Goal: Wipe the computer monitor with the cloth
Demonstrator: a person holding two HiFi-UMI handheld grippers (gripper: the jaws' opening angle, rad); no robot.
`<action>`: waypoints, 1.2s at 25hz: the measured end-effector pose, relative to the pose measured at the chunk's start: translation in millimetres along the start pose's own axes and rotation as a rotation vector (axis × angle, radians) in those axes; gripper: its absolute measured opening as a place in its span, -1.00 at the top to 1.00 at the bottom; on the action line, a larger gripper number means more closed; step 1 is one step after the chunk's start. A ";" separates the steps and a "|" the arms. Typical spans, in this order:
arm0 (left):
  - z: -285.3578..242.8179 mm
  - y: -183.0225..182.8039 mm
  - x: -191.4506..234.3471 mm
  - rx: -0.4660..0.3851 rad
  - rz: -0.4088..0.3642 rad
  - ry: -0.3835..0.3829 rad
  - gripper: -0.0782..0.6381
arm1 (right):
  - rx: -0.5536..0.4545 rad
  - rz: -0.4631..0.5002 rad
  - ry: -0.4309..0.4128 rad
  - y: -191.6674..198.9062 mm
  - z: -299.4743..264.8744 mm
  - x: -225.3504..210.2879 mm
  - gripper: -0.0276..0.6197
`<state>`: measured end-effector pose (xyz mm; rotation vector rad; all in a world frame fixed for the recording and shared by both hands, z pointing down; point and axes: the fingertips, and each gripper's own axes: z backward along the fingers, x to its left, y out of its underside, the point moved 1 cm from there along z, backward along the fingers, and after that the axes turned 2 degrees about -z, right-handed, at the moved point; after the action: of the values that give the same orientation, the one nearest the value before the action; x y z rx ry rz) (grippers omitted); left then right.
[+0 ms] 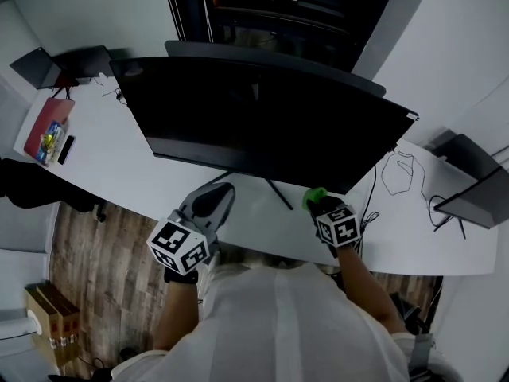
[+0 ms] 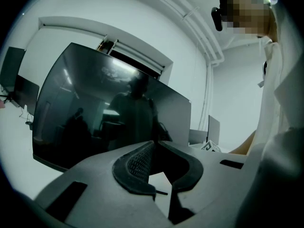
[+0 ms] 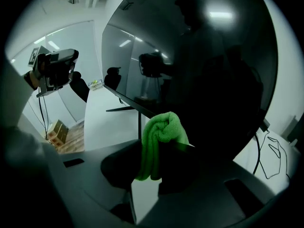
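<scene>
White curved tabletop [image 1: 119, 161] runs across the room w/ a wide dark monitor [image 1: 262, 126] on a thin-legged stand at its centre. The screen is off and mirrors ceiling lights.

Right gripper [image 1: 317, 200]: jaws clamped on a bunched green cloth [image 1: 314, 194], held just at the monitor's lower edge, right of the stand. In the right gripper view the cloth [image 3: 161, 129] sits directly in front of the screen; can't tell if it touches the glass.

Left gripper [image 1: 225, 191]: over the tabletop's front part, left of the stand. Its jaws are together at the tips w/ nothing btwn them, pointed toward the screen but apart from it.

Far left on the tabletop there's a red folder [image 1: 48, 122] and a small dark screen [image 1: 40, 66]. Far right there are loose black cables [image 1: 402, 172] and another dark screen [image 1: 469, 185].

The floor [image 1: 95, 269] is wood plank, and cardboard boxes [image 1: 52, 315] stand on it at lower left. Walls are white, w/ a dark recess [image 1: 278, 6] behind the monitor.
</scene>
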<state>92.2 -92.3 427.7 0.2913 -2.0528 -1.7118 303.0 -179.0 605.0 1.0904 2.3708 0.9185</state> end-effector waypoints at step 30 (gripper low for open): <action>83.0 -11.7 170.3 0.009 0.014 0.077 0.69 | 0.044 -0.049 0.063 -81.2 -95.0 122.9 0.70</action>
<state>-97.2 -96.3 440.2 0.3390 -2.0032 -1.6572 128.7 -162.0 609.3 1.0297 2.4682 0.8998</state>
